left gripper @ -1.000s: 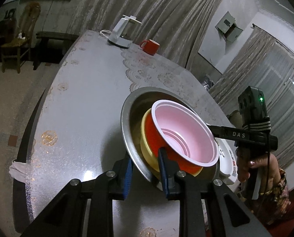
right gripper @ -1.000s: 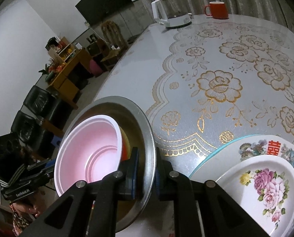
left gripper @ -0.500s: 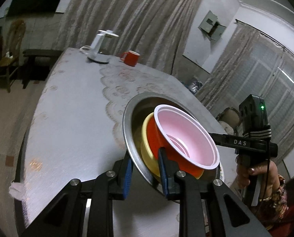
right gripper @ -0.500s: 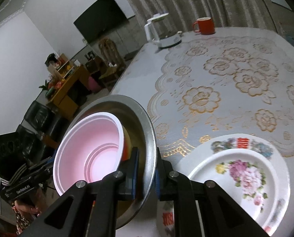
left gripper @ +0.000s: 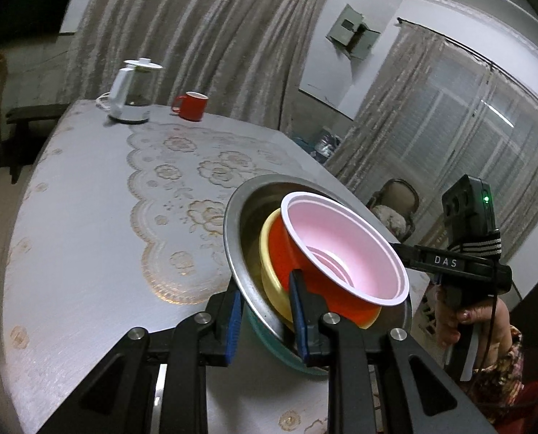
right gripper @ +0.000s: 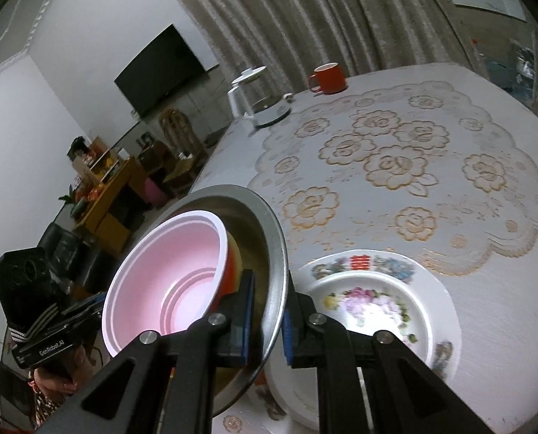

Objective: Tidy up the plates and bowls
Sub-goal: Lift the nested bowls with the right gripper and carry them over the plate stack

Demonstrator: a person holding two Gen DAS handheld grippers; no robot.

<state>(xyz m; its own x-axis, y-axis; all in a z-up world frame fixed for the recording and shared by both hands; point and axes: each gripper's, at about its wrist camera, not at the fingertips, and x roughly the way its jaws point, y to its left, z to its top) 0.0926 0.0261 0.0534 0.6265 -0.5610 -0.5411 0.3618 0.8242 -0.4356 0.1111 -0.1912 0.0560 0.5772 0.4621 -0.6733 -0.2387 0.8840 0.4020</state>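
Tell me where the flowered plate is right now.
The flowered plate lies on the table, low and right of centre in the right wrist view, just right of the steel bowl and beside the gold-flowered cloth.

Right tool (left gripper: 446,262), seen from the left wrist: white letters "DAS" on its black bar.
Left tool (right gripper: 50,351), seen from the right wrist: "GenRobot.AI" on its black bar.
Floral plate (right gripper: 446,300): red "囍" character on the rim.
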